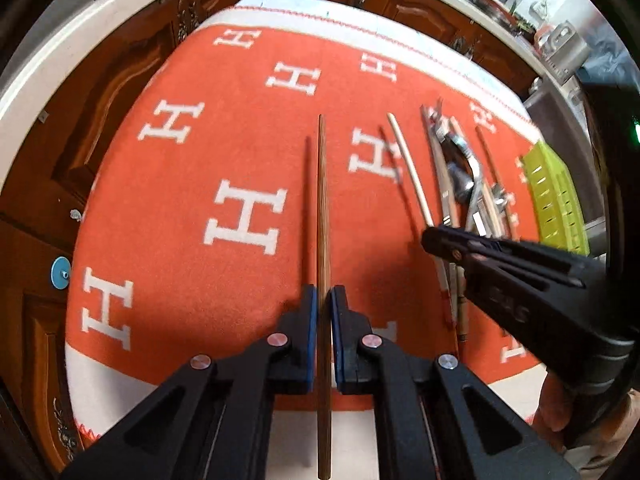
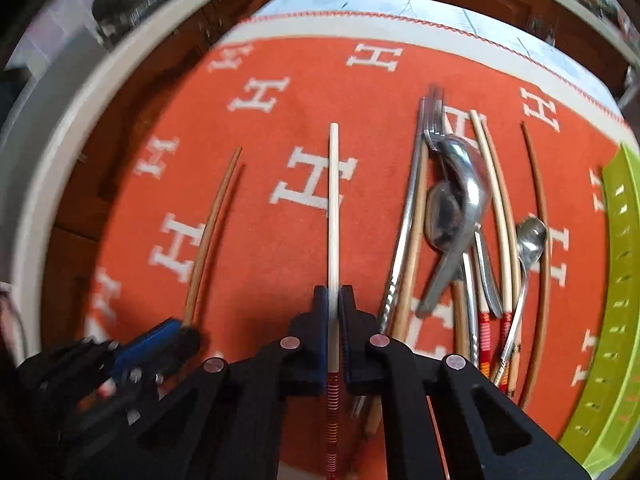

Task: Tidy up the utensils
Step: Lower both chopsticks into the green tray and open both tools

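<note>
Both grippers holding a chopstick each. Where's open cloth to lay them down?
Free: the orange cloth between the brown chopstick and the white chopstick, and the stretch left of the brown one toward the cloth's edge. Crowded: the utensil pile on the right, running up to the green tray.

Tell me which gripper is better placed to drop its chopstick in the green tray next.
Right. The right gripper holds the pale chopstick nearer the green tray; the left gripper, holding the brown chopstick, sits farther away.
</note>
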The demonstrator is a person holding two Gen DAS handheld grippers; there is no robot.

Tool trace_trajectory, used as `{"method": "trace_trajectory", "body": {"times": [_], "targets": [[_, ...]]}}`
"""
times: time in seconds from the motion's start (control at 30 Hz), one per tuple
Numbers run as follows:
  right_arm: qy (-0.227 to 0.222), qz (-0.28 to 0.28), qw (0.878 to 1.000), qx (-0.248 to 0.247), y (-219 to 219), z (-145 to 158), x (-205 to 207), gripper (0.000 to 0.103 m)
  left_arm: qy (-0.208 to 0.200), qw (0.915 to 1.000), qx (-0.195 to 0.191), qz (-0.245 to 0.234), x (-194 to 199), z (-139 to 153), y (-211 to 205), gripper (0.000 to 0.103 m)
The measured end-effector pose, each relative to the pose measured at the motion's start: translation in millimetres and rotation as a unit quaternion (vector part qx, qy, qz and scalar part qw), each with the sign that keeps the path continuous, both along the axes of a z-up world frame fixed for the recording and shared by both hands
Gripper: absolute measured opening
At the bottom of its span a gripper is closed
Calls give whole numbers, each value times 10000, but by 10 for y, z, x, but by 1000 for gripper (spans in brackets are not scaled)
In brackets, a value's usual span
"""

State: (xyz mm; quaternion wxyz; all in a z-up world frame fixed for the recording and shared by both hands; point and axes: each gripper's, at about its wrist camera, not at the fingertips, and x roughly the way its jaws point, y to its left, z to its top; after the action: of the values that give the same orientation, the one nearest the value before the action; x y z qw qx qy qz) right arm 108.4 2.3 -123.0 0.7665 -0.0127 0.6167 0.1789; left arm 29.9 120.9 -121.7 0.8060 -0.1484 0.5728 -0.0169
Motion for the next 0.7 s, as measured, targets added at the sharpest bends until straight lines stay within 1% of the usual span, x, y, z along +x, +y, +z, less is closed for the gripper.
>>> {"method": "trace_trajectory", "body": {"times": [0.1,0.17,0.2,0.23,0.3,0.37,0.43,0.5,0.57,0.63,0.7], "targets": [[40,-186,9987,479,-297,269,-23,5,-115,9998,-177,-13,15,203,-36,4],[-97,-316,9970,707,-542,540,-26,5,-217,9993,-291,-92,59,366,-121,4],[-145,-362,9964,753,-636,635,-15,5,-283,9989,-343,-157,83,458,-187,4],[-257,-452,9953,812,-807,805,-28,5,-324,9986,-371,-201,96,529,-218,4],[-449,-610,9939,800,-1116,1067,-24,5,-440,9971,-493,-372,165,721,-403,4],[-582,-763,9924,770,-1405,1257,-18,5,-529,9951,-614,-570,258,890,-629,4],[-770,-960,9906,600,-1761,1457,-13,5,-573,9928,-719,-771,340,1024,-851,4],[-881,-1151,9885,426,-2119,1569,-14,5,-569,9892,-873,-1034,451,1154,-1183,4],[-892,-1304,9870,306,-2393,1592,19,5,-560,9860,-968,-1239,538,1233,-1466,5],[-830,-1400,9865,196,-2661,1531,62,5,-635,9821,-1039,-1440,625,1317,-1768,5],[-700,-1541,9855,107,-2909,1385,91,5,-642,9785,-1085,-1636,733,1343,-2108,5]]}}
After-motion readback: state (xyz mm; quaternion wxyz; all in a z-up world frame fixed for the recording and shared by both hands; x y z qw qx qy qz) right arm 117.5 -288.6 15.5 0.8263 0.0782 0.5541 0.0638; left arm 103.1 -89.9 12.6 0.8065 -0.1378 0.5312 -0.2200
